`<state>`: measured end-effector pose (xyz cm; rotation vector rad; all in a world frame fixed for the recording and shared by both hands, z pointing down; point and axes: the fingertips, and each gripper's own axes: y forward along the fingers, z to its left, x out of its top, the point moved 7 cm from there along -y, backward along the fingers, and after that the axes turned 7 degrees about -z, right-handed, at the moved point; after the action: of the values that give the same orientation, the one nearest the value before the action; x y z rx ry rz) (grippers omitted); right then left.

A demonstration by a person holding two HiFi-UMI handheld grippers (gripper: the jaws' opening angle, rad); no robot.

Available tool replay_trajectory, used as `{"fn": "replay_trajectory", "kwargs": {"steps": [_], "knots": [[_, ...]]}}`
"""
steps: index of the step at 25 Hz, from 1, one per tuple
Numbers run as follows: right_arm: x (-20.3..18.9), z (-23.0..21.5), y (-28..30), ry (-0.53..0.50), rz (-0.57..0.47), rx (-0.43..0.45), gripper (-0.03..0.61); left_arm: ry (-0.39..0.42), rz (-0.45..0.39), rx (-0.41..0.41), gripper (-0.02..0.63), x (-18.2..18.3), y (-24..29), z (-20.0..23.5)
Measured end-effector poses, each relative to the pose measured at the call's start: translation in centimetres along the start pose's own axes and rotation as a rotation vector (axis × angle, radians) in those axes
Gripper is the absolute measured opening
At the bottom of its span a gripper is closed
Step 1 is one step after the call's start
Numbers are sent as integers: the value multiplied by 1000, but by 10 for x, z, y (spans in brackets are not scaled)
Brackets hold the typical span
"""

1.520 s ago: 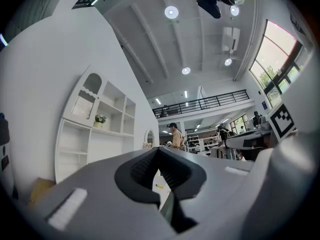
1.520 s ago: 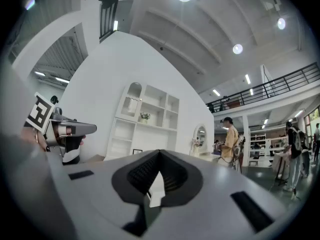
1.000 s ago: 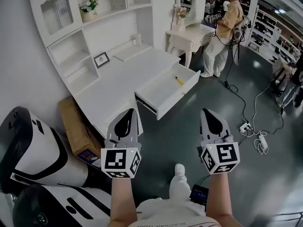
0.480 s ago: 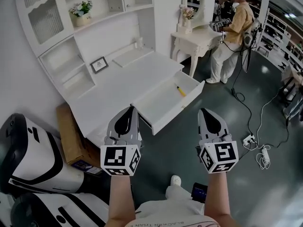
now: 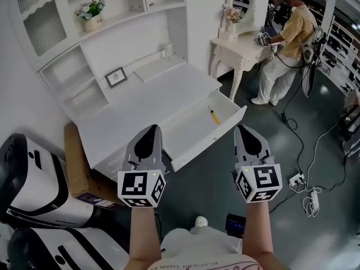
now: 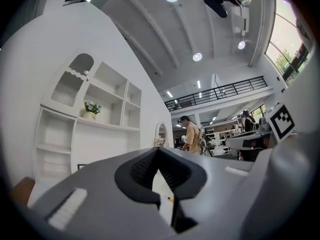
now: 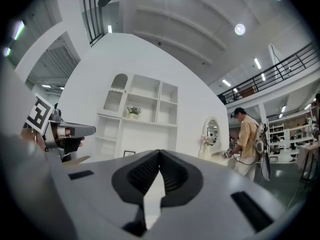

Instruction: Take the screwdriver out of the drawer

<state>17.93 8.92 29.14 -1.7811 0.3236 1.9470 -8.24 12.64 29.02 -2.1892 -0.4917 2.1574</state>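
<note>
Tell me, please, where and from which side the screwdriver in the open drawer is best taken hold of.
Probably the yellow handle of the screwdriver, taken from straight above with the jaws across its width. It lies flat on the floor of the drawer, near the right end, and the drawer's walls block a sideways approach. The right gripper is shut and would need to open first.

Desk top (image 5: 152, 103): white, a small picture frame (image 5: 116, 76) at its back.
Open drawer (image 5: 209, 140): a yellow screwdriver (image 5: 214, 116) lying inside.
Floor (image 5: 320, 117): dark grey, a white power strip (image 5: 296, 179).
</note>
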Motion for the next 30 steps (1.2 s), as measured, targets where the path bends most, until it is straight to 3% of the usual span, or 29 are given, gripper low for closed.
{"fn": "replay_trajectory", "kwargs": {"steps": [12, 22, 23, 27, 30], "knots": [[-22, -14, 36, -18, 62, 23, 8, -40, 27, 33, 9, -26, 32, 12], [-42, -35, 114, 46, 118, 30, 12, -49, 34, 4, 8, -46, 112, 50], [-45, -37, 124, 51, 125, 39, 39, -50, 36, -4, 8, -49, 123, 55], [-57, -45, 167, 70, 155, 61, 255, -57, 40, -36, 8, -62, 168, 71], [-65, -54, 197, 71, 172, 54, 327, -60, 40, -62, 8, -71, 201, 81]]}}
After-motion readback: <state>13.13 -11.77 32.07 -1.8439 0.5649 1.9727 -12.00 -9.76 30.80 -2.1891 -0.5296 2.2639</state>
